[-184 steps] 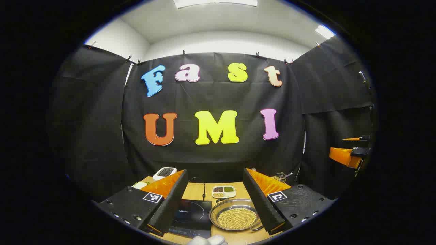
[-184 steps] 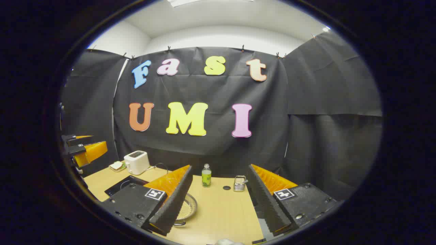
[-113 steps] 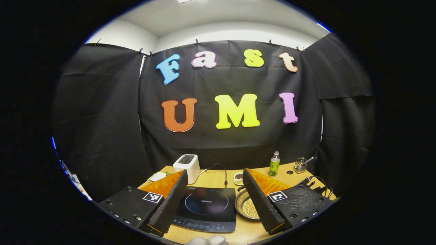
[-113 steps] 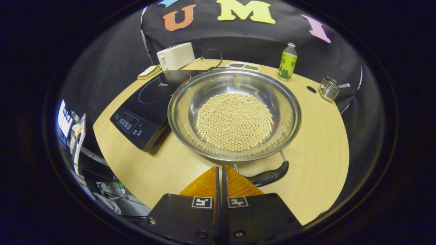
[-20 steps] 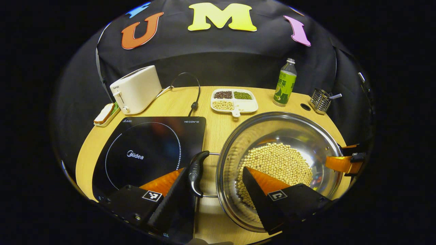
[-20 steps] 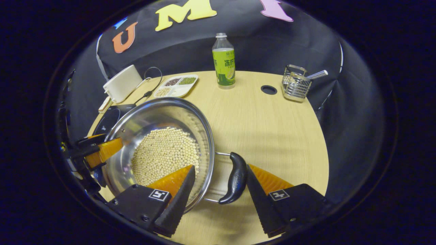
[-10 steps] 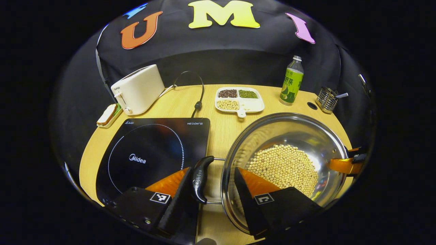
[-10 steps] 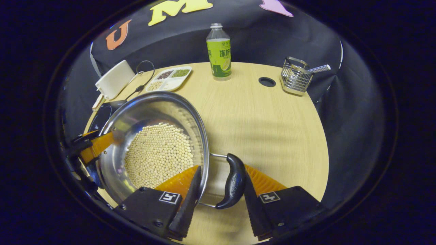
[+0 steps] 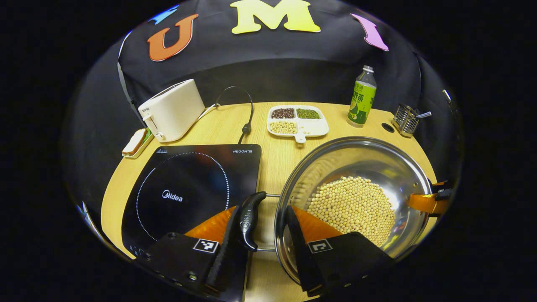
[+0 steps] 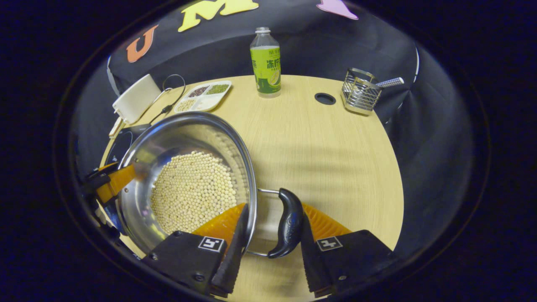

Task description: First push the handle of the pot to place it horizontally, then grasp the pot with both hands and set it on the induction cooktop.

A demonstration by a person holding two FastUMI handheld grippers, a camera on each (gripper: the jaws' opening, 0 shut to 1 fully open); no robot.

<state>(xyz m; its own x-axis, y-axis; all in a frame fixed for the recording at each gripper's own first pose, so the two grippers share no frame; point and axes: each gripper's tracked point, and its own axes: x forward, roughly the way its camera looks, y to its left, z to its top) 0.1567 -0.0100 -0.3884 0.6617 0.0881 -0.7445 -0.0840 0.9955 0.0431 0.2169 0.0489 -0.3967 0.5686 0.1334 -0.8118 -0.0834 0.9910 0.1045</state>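
Both hand-held grippers half-closed astride pot (image 9: 356,197) rim and handles, left (image 9: 261,235) and right (image 10: 268,235), grip unconfirmed; induction cooktop (image 9: 188,188) lies just left of the left one.

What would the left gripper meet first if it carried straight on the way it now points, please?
The left gripper straddles the pot's handle and the pot rim; going straight on, it would probably meet the table first, though depth is unclear.
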